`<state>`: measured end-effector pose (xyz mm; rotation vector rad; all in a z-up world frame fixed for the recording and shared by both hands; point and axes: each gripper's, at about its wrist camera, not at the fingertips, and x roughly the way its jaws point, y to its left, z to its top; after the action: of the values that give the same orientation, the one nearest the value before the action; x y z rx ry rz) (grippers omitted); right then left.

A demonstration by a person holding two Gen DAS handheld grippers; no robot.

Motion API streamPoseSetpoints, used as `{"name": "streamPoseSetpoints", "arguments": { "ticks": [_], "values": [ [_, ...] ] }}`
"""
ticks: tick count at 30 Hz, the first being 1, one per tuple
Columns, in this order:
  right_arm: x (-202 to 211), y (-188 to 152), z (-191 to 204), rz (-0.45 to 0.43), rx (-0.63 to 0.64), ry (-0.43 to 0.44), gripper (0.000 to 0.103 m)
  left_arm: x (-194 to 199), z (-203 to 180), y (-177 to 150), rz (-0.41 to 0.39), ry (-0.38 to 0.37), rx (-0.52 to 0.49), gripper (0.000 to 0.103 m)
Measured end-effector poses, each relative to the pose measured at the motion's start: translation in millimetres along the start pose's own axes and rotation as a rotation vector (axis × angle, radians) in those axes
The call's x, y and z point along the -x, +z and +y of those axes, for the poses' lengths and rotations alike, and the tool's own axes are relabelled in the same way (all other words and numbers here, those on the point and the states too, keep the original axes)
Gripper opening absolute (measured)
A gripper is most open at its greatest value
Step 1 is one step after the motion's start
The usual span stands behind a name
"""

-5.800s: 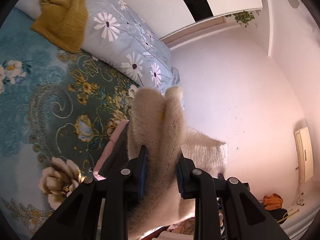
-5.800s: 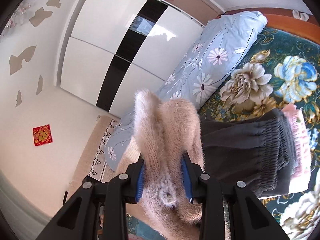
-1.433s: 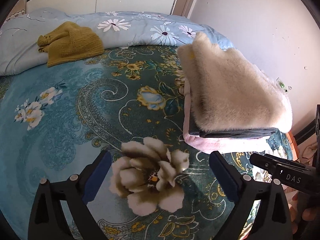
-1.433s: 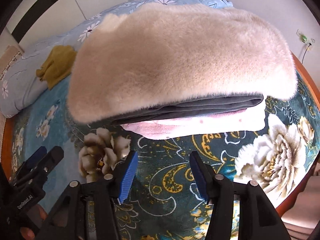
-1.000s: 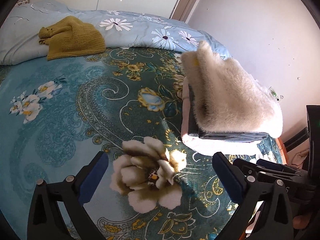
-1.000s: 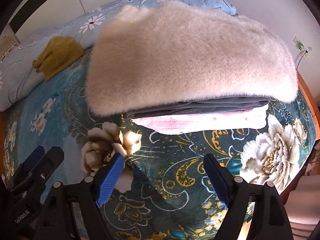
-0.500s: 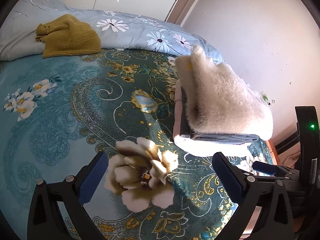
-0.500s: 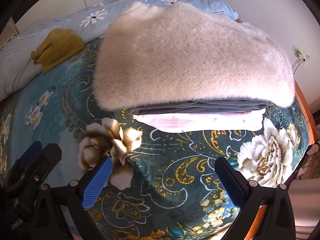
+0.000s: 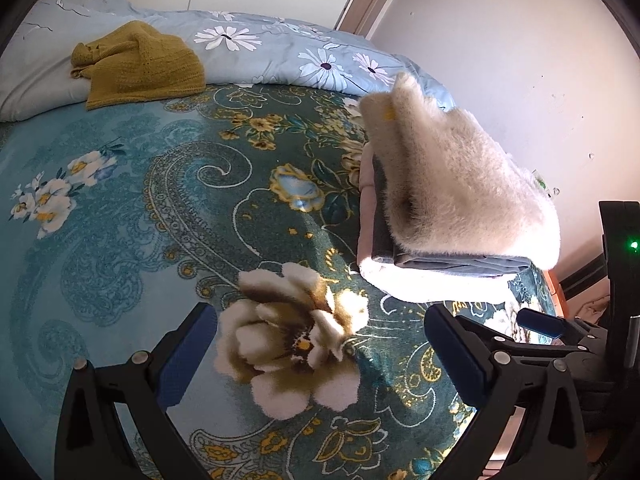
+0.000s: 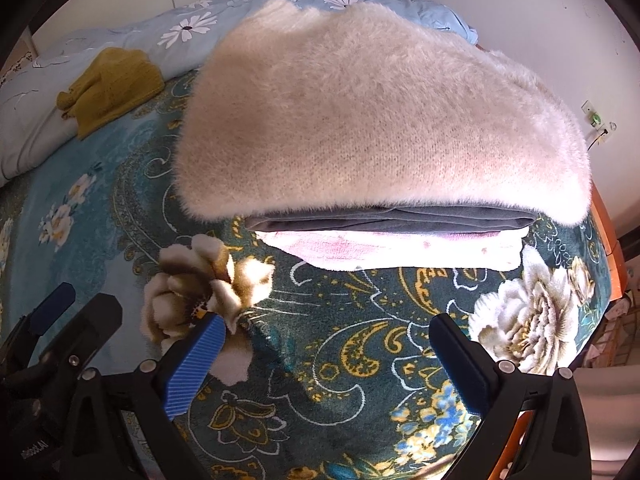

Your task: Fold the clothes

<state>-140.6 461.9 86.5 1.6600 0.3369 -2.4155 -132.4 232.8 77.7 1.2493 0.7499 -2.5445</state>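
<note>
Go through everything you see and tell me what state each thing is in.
Fluffy cream sweater: folded, top of the stack.
Grey garment: folded, middle.
Pink garment: folded, bottom.
Mustard sweater: crumpled, unfolded.
Left tool: open, empty.
Right tool: open, empty.

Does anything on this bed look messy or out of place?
One thing: the mustard knit garment lies crumpled and unfolded on the daisy-print quilt, far from the pile. The fluffy cream sweater sits folded on the grey garment and pink garment, overhanging them a little.
</note>
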Motion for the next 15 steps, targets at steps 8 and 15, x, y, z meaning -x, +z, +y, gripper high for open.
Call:
{"name": "streamPoseSetpoints", "arguments": {
  "ticks": [8,15],
  "values": [
    [-0.6,0.5,0.3,-0.005,0.014,-0.002,0.103,7.9,-2.6,-0.4,-0.035,0.015,-0.021,0.103],
    [1.3,1.0,1.1,-0.009,0.029,-0.013,0.103,10.1,0.0,-3.5,-0.037,0.037,0.002,0.103]
  ]
}}
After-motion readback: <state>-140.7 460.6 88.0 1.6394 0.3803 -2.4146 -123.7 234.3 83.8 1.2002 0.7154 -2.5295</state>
